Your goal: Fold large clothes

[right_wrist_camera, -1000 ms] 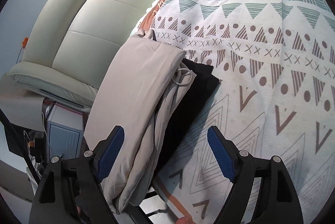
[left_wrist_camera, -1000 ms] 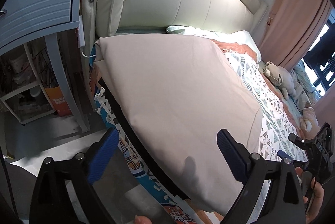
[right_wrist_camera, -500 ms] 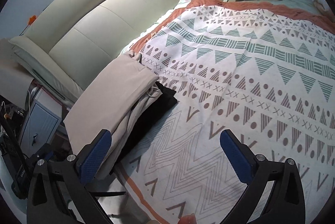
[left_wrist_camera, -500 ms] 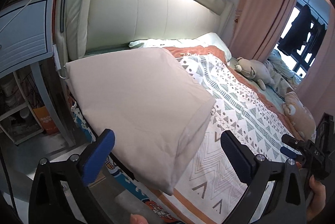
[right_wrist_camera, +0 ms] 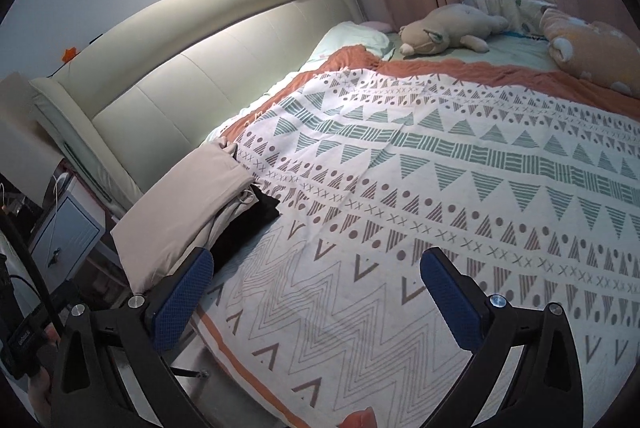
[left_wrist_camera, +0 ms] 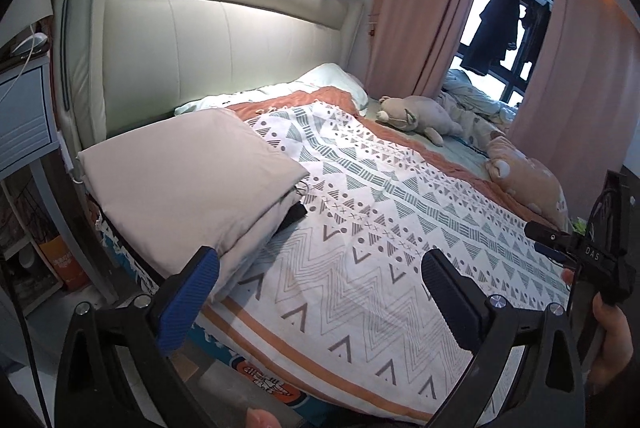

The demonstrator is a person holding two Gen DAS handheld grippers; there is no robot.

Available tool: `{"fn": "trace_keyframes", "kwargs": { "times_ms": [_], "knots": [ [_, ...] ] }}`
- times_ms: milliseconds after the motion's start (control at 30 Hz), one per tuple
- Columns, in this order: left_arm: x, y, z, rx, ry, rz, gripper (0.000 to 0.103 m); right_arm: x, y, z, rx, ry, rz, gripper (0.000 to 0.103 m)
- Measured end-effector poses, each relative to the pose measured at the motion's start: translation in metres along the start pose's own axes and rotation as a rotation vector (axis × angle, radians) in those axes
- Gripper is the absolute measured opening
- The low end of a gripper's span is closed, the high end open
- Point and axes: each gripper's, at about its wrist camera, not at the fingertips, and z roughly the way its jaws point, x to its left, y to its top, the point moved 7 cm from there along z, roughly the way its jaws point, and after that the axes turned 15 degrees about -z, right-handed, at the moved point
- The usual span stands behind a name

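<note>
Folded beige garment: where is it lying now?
The folded beige garment lies at the left edge of the patterned blanket, near the headboard, stacked on a black garment; neither gripper touches it.

Left black two-finger gripper with blue pads (left_wrist_camera: pixel 318 278), lower frame: jaws wide, empty. Right black two-finger gripper with blue pads (right_wrist_camera: pixel 316 278), lower frame: likewise.

Black garment (right_wrist_camera: pixel 256 216) mostly hidden under the folded beige garment (left_wrist_camera: pixel 188 180); its type can't be told. Nightstand (left_wrist_camera: pixel 24 116) cut off by frame edge. Right gripper (left_wrist_camera: pixel 580 252) only partly seen at the left view's edge.
</note>
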Motion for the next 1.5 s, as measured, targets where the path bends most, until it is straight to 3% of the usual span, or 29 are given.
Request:
{"fn": "trace_keyframes", "kwargs": {
  "times_ms": [467, 700, 1133, 1300, 1500],
  "knots": [
    [-0.061, -0.065, -0.080, 0.015, -0.092, 0.145, 0.103, 0.005, -0.092, -0.159, -0.073, -0.205, -0.028, 0.103],
    [-0.075, -0.107, -0.121, 0.011, -0.141, 0.230, 0.103, 0.010, -0.139, -0.223, -0.113, -0.242, 0.016, 0.103],
    [-0.066, -0.159, -0.182, -0.093, -0.207, 0.293, 0.103, 0.043, -0.233, -0.310, -0.221, -0.322, 0.039, 0.103],
    [-0.057, -0.174, -0.198, -0.138, -0.227, 0.334, 0.103, 0.059, -0.273, -0.317, -0.239, -0.327, -0.021, 0.103],
    [-0.043, -0.191, -0.207, -0.127, -0.249, 0.334, 0.103, 0.070, -0.307, -0.331, -0.224, -0.349, -0.043, 0.103]
  ]
}}
